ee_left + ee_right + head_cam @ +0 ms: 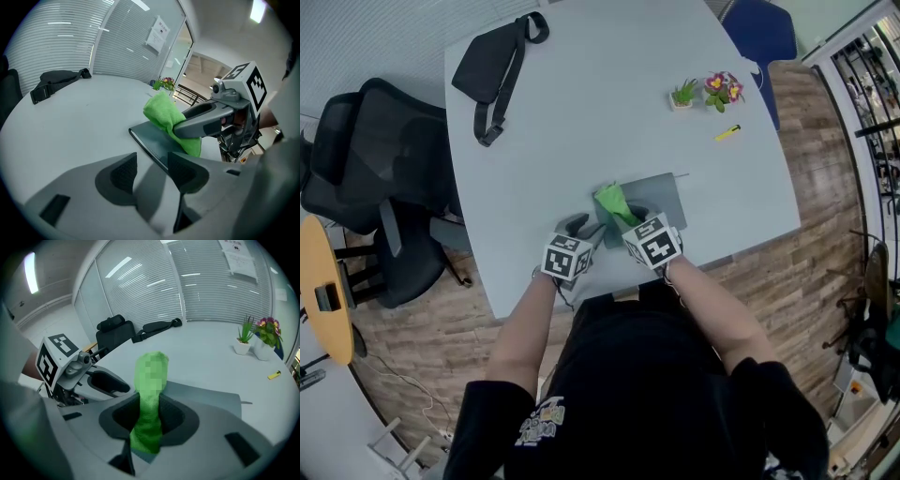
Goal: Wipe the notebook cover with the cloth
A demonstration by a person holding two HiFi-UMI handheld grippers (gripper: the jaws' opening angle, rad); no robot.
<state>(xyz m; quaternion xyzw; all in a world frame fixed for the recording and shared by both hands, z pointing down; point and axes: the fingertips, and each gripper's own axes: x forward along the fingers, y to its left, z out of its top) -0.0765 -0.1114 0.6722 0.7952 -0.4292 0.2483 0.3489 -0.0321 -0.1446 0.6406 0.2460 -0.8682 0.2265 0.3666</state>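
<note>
A grey notebook lies flat near the table's front edge; it also shows in the left gripper view and the right gripper view. A bright green cloth stands bunched over the notebook's left part. My right gripper is shut on the cloth, which rises between its jaws. In the left gripper view the cloth hangs from the right gripper's jaws. My left gripper stands open just left of the notebook, its fingers empty, the notebook's near corner by its right pad.
A black belt bag lies at the table's far left. Two small potted plants and a yellow marker sit at the far right. Black office chairs stand left of the table, a blue chair behind it.
</note>
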